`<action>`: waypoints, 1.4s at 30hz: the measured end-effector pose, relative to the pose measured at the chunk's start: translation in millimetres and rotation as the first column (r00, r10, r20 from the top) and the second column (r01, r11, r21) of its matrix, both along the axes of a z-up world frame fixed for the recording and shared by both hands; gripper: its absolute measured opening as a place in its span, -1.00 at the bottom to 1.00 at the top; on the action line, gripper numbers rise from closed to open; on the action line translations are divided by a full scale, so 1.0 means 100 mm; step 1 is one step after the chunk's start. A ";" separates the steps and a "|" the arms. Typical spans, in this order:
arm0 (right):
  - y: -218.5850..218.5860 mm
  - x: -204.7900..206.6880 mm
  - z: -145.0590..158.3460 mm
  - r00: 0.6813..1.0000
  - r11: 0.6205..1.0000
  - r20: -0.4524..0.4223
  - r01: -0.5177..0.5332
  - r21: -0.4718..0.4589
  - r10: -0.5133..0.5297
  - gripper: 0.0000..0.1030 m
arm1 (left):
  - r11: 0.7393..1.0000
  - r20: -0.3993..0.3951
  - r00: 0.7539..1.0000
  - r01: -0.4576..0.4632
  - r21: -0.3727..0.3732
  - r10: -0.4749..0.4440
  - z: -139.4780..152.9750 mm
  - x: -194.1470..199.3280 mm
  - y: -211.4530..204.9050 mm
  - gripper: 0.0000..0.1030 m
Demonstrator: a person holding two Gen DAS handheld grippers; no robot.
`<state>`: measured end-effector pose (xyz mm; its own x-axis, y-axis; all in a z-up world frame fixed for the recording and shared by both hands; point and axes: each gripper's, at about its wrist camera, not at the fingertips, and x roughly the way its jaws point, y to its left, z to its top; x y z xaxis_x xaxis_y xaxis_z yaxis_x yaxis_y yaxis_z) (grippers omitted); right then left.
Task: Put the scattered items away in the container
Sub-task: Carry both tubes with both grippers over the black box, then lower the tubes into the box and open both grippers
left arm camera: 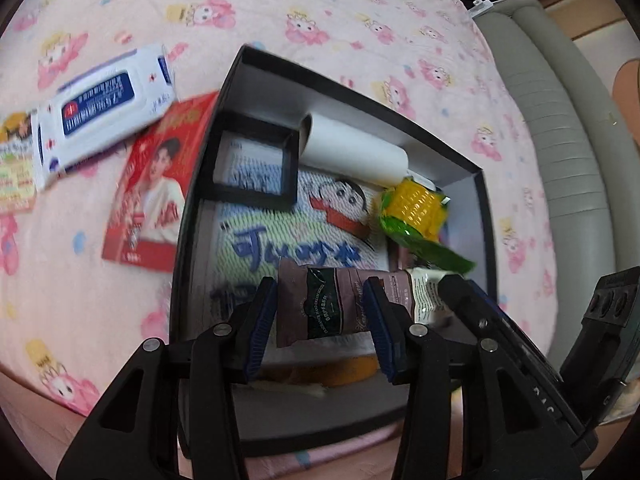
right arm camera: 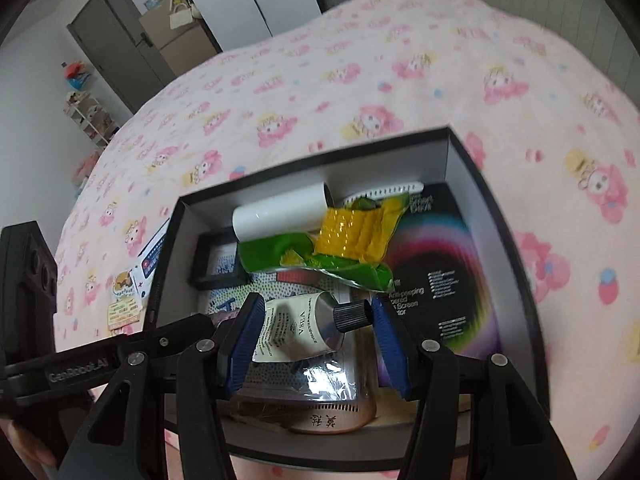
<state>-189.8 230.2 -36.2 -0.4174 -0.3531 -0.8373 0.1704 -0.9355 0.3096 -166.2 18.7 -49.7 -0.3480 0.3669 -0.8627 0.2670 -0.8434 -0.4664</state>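
Note:
A black box (left arm camera: 236,80) (right arm camera: 460,148) lies open on the pink bed. It holds a white roll (left arm camera: 352,152) (right arm camera: 280,210), a corn-print packet (left arm camera: 416,212) (right arm camera: 352,240), a small black frame (left arm camera: 256,164) (right arm camera: 218,260) and a woven cartoon mat (left arm camera: 300,236). A hand-cream tube (left arm camera: 344,304) (right arm camera: 300,332) hangs over the box; its brown tail sits between my left gripper's (left arm camera: 324,324) open jaws and its capped end between my right gripper's (right arm camera: 314,344) open jaws. Neither gripper's pads press on it. A wet-wipes pack (left arm camera: 100,108), a red leaflet (left arm camera: 152,192) and a yellow card (left arm camera: 16,172) lie outside, left of the box.
The bed's grey padded edge (left arm camera: 560,120) runs along the right. A door (right arm camera: 116,40) and a toy shelf (right arm camera: 88,116) stand behind the bed. A dark screen-protector pack (right arm camera: 444,272) lies in the box's right side.

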 end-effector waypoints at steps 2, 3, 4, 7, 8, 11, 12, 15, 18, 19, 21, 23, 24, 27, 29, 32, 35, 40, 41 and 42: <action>-0.02 -0.03 -0.06 1.000 1.000 0.017 -0.010 0.005 0.010 0.00 | 0.999 0.001 1.000 0.011 -0.037 -0.010 0.00 -0.05 0.03 -0.12; -0.03 -0.05 -0.09 1.000 1.000 0.025 -0.015 0.008 0.015 0.00 | 0.998 0.001 1.000 0.016 -0.053 -0.016 0.00 -0.08 0.04 -0.11; -0.05 -0.06 -0.12 0.999 1.000 0.033 -0.020 0.011 0.020 0.00 | 0.997 0.001 1.000 0.023 -0.069 -0.023 -0.01 -0.11 0.06 -0.10; -0.05 -0.09 -0.17 0.998 1.000 0.052 -0.021 0.008 0.020 0.00 | 0.990 0.011 0.999 0.045 -0.134 -0.044 -0.03 -0.16 0.13 -0.10; -0.05 -0.11 -0.21 0.998 1.000 0.064 -0.020 0.003 0.020 0.00 | 0.986 0.014 0.999 0.051 -0.160 -0.050 -0.03 -0.17 0.17 -0.10; -0.08 -0.17 -0.30 0.994 0.999 0.103 -0.034 -0.018 0.035 -0.07 | 0.968 0.028 0.998 0.066 -0.241 -0.061 -0.06 -0.19 0.26 -0.18; -0.09 -0.19 -0.33 0.992 0.999 0.118 -0.040 -0.025 0.042 -0.09 | 0.964 0.034 0.997 0.070 -0.256 -0.064 -0.08 -0.20 0.27 -0.19; -0.13 -0.20 -0.35 0.991 0.999 0.122 -0.049 -0.004 0.049 -0.10 | 0.955 0.047 0.996 0.081 -0.286 -0.070 -0.11 -0.22 0.28 -0.18; -0.12 -0.18 -0.32 0.993 0.999 0.112 -0.040 0.015 0.038 -0.10 | 0.954 0.042 0.997 0.076 -0.289 -0.067 -0.11 -0.18 0.28 -0.16; -0.10 -0.17 -0.30 0.994 0.999 0.106 -0.034 0.022 0.031 -0.10 | 0.956 0.039 0.997 0.074 -0.283 -0.066 -0.11 -0.16 0.28 -0.16; -0.07 -0.12 -0.23 0.997 0.997 0.079 -0.009 0.076 0.003 -0.09 | 0.960 0.033 0.996 0.085 -0.267 -0.079 -0.10 -0.12 0.29 -0.16; -0.03 -0.07 -0.17 0.998 0.993 0.054 0.012 0.119 -0.018 -0.09 | 0.958 0.034 0.992 0.127 -0.259 -0.122 -0.09 -0.07 0.33 -0.13; -0.01 -0.04 -0.14 0.999 0.991 0.043 0.019 0.132 -0.025 -0.08 | 0.953 0.041 0.986 0.167 -0.255 -0.162 -0.09 -0.04 0.36 -0.12; 0.03 0.07 -0.04 1.000 0.986 -0.006 0.026 0.165 -0.025 0.06 | 0.932 0.061 0.969 0.246 -0.266 -0.239 -0.08 0.03 0.44 -0.11; 0.02 0.08 -0.04 1.000 0.983 -0.006 0.014 0.183 -0.013 0.08 | 0.914 0.071 0.960 0.280 -0.292 -0.271 -0.08 0.03 0.48 -0.11; -0.03 0.07 -0.12 0.999 0.980 0.036 -0.028 0.196 0.022 0.08 | 0.904 0.085 0.962 0.272 -0.331 -0.259 -0.12 0.00 0.48 -0.11; -0.10 0.08 -0.19 0.995 0.974 0.072 -0.085 0.210 0.071 0.08 | 0.892 0.104 0.963 0.270 -0.362 -0.249 -0.19 -0.01 0.50 -0.14; -0.15 0.09 -0.23 0.992 0.957 0.083 -0.112 0.266 0.093 0.08 | 0.859 0.109 0.956 0.292 -0.420 -0.272 -0.23 -0.01 0.56 -0.15; -0.14 0.07 -0.25 0.992 0.957 0.092 -0.112 0.268 0.090 0.08 | 0.853 0.110 0.956 0.294 -0.431 -0.273 -0.24 -0.02 0.57 -0.15; -0.15 0.05 -0.27 0.991 0.954 0.099 -0.112 0.277 0.087 0.08 | 0.847 0.111 0.955 0.294 -0.443 -0.274 -0.25 -0.03 0.58 -0.15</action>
<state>-184.8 215.4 -63.4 -0.3158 -0.1345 -0.9392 0.2518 -0.9663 0.0538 -169.4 77.0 -74.3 -0.2484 0.0127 -0.9686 -0.0061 -0.9999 -0.0116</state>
